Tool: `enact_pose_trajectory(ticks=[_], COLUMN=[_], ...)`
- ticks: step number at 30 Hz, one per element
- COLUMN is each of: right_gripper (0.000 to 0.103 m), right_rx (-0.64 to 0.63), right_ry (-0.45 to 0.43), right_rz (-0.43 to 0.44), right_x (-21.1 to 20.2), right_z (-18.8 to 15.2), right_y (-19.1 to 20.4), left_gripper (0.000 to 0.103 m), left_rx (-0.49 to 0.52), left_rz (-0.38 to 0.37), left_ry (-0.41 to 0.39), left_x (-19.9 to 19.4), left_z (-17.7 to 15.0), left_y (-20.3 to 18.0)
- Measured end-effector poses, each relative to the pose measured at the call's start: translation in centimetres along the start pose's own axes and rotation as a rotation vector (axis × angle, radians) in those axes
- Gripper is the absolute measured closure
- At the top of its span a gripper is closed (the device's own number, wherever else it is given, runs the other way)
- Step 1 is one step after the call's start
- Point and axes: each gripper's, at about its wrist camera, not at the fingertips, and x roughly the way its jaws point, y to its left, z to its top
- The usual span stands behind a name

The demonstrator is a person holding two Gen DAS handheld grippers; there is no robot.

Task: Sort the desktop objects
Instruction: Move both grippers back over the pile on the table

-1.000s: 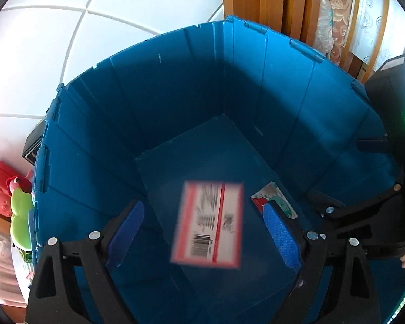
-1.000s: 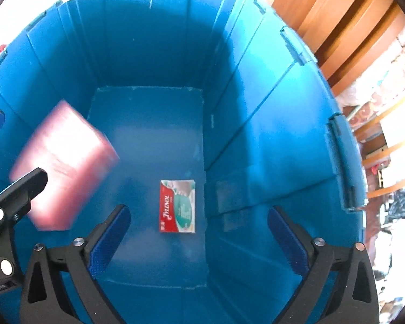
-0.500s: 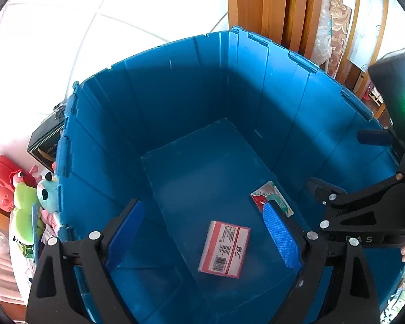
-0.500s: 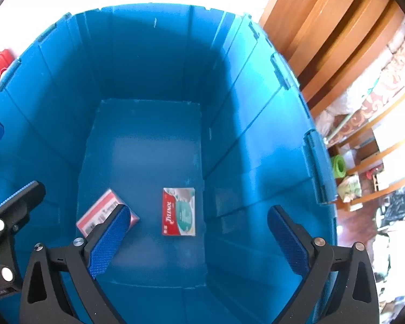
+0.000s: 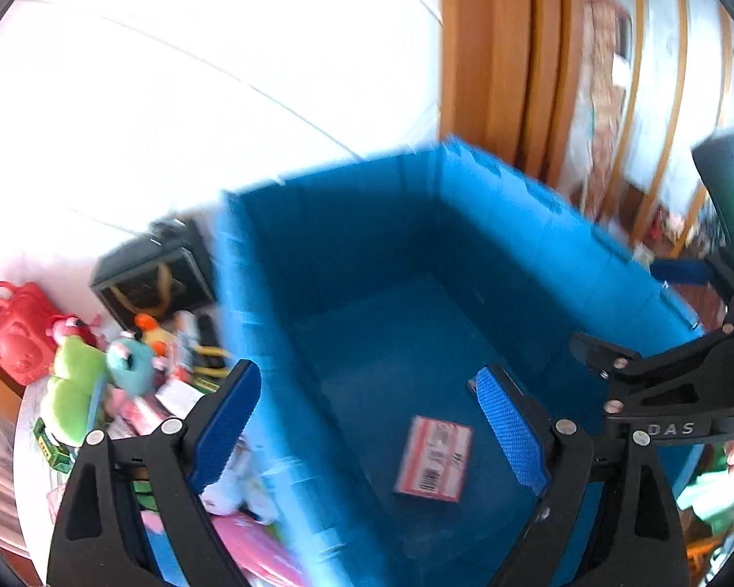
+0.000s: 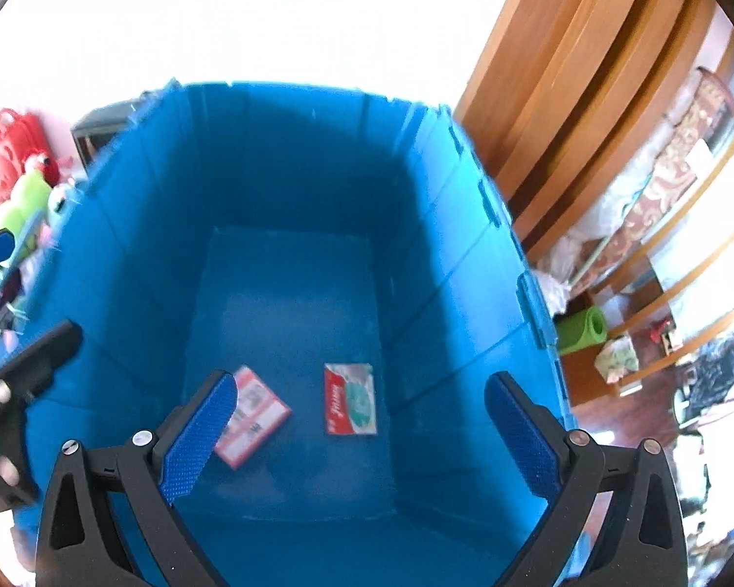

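Observation:
A deep blue bin (image 5: 347,244) (image 6: 465,225) stands below both grippers. On its floor lie a pink-and-white box with a barcode (image 5: 434,460) (image 6: 257,413) and a red-and-green medicine box (image 6: 350,398). My left gripper (image 5: 369,428) is open and empty above the bin's left wall. My right gripper (image 6: 362,433) is open and empty above the bin's near end; its body shows at the right of the left wrist view (image 5: 670,391).
Left of the bin lies a heap of things: a red bear-shaped case (image 5: 17,337), green and teal plush toys (image 5: 78,381), pink packets (image 5: 254,543) and a black box (image 5: 151,279). Wooden furniture (image 6: 582,98) stands to the right.
The pink-and-white box fell from my left gripper and came to rest on the bin floor. Both grippers have risen, and the left one has swung left toward the heap of things.

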Motion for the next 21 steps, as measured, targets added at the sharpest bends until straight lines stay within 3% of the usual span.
enact_pose_trajectory(ticks=[5, 8, 14, 17, 21], right_gripper=[0.000, 0.000, 0.000, 0.000, 0.000], right_rx=[0.016, 0.028, 0.070, 0.065, 0.086], right_ry=[-0.155, -0.241, -0.384, -0.458, -0.457], right_rz=[0.071, 0.122, 0.258, 0.317, 0.389], right_x=[-6.7, -9.9, -13.7, -14.4, -13.5], right_z=[-0.5, -1.1, -2.9, -4.6, -7.3], right_y=[5.0, 9.0, 18.0, 22.6, 27.4], left_gripper=[0.012, 0.012, 0.012, 0.012, 0.012], left_rx=[-0.084, -0.138, -0.185, -0.195, -0.232], left_rz=[0.116, 0.185, 0.304, 0.321, 0.370], left_ry=[-0.199, -0.263, -0.241, -0.188, -0.122], left_x=[-7.7, -11.5, -15.6, -16.3, -16.1], left_z=[-3.4, -6.4, -13.7, -17.9, -23.6], left_y=[9.0, 15.2, 26.5, 30.5, 34.8])
